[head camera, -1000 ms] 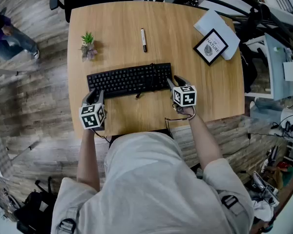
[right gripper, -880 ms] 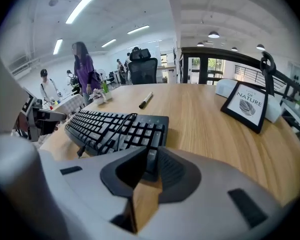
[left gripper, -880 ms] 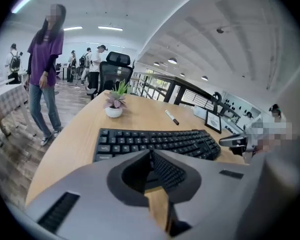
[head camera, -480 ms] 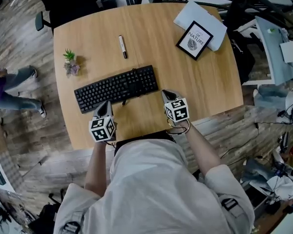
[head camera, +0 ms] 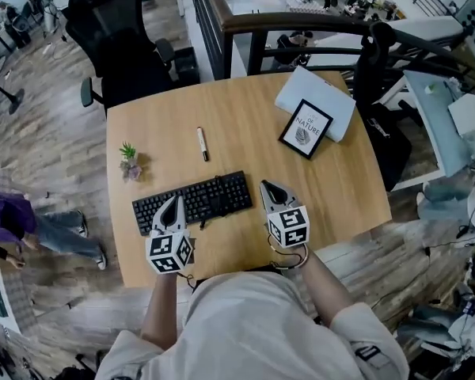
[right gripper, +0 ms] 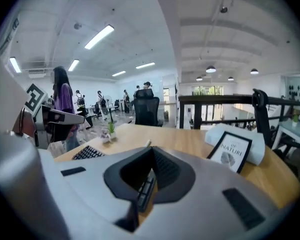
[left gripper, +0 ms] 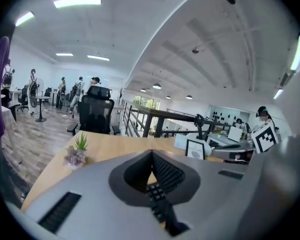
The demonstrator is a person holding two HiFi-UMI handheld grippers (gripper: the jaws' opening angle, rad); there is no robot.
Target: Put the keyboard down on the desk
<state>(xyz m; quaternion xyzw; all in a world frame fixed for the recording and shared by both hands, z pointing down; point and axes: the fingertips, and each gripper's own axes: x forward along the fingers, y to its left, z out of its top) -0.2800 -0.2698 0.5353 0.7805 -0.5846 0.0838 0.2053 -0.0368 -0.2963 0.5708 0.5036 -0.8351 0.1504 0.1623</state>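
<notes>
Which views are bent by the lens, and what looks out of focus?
Head view: mild fisheye, the desk edges bow, keyboard sharp. Left gripper view: strong fisheye, dark corners, the left gripper near the lens looks soft. Right gripper view: same bending; framed picture is readable.

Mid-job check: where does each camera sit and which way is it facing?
Head view: on the person's head, steeply down at desk and keyboard; shows torso, forearms, left gripper, right gripper.
Left gripper view: on that gripper, along its shut jaws toward plant and chair.
Right gripper view: likewise, shut jaws, toward framed picture.
All share keyboard, plant.
</notes>
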